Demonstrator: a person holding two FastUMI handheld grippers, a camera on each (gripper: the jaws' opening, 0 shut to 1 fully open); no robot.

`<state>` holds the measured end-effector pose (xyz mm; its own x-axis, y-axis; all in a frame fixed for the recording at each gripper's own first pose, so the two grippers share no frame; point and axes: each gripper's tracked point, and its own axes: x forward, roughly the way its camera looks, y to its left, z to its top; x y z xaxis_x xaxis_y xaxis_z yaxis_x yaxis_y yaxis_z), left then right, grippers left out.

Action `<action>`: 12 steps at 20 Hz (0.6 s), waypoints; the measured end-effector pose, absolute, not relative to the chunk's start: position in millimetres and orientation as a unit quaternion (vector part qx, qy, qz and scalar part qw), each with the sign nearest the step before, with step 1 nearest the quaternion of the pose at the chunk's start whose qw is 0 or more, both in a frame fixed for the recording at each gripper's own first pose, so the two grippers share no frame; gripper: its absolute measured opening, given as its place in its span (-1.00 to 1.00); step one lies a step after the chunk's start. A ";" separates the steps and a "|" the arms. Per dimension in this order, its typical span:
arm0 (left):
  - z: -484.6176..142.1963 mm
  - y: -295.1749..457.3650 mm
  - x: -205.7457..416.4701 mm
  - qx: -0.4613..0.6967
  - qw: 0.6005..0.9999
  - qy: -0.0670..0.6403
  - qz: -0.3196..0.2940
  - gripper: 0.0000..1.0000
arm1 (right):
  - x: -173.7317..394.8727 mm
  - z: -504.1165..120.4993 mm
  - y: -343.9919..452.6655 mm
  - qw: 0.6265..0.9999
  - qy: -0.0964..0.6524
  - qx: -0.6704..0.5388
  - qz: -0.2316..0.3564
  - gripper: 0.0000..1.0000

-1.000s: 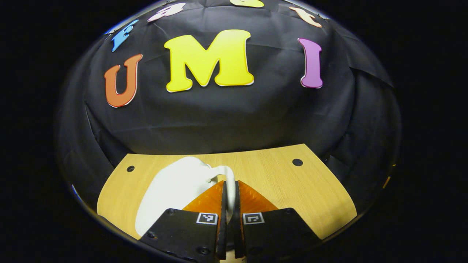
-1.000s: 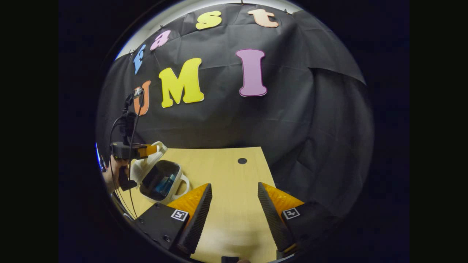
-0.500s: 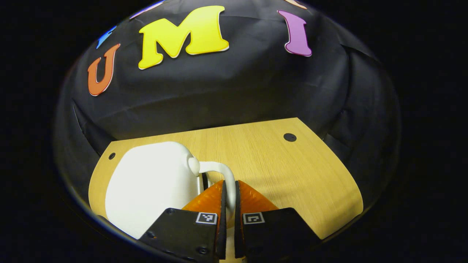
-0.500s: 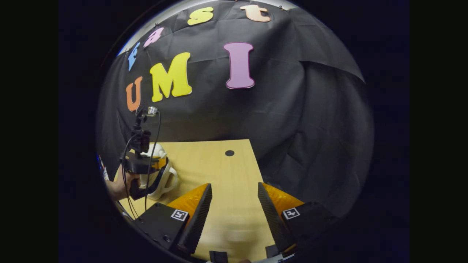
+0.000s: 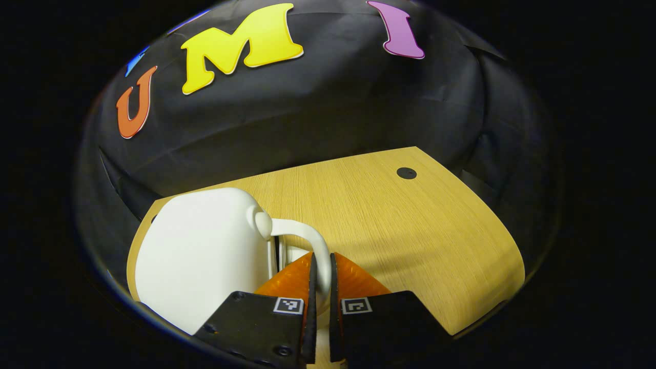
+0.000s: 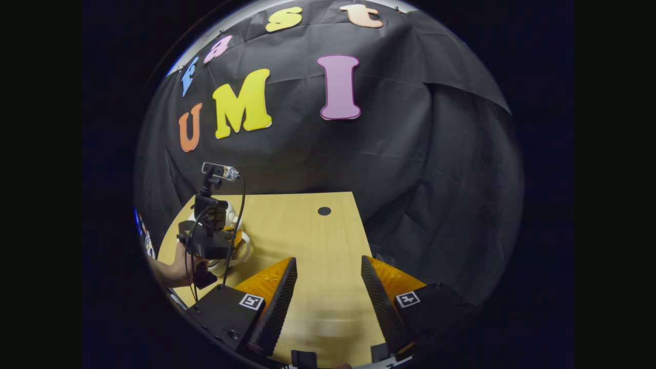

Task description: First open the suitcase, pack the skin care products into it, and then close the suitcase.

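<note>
I see the left gripper (image 5: pixel 320 266) pinching the handle (image 5: pixel 307 241) of the white suitcase (image 5: pixel 205 256), which lies closed on the table (image 5: pixel 410 230). My right gripper (image 6: pixel 328 287) hangs spread over bare tabletop, well apart from the suitcase.

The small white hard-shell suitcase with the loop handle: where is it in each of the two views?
Left gripper view: the white suitcase sits lower left, its handle between the left gripper fingers.
Right gripper view: far left, mostly behind that gripper.
Shared landmark: the wooden table's round black hole.
</note>
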<state>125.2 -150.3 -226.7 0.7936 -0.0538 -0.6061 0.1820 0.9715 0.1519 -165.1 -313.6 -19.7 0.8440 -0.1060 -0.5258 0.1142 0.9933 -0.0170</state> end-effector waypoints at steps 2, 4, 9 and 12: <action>-234.4 -152.0 123.7 0.101 0.941 0.317 -0.059 -0.72 | -165.6 -21.5 -312.8 0.959 0.277 0.008 -0.054 0.46; -239.8 -153.4 124.0 0.102 0.942 0.316 -0.053 -0.70 | -165.9 -23.4 -312.0 0.958 0.281 0.005 -0.052 0.50; -241.7 -159.1 122.5 0.097 0.946 0.307 -0.050 -0.67 | -170.3 -23.7 -310.6 0.957 0.286 0.000 -0.049 0.50; -252.1 -162.1 116.8 0.072 0.943 0.319 -0.057 -0.23 | -170.9 -22.9 -310.9 0.957 0.286 0.002 -0.048 0.51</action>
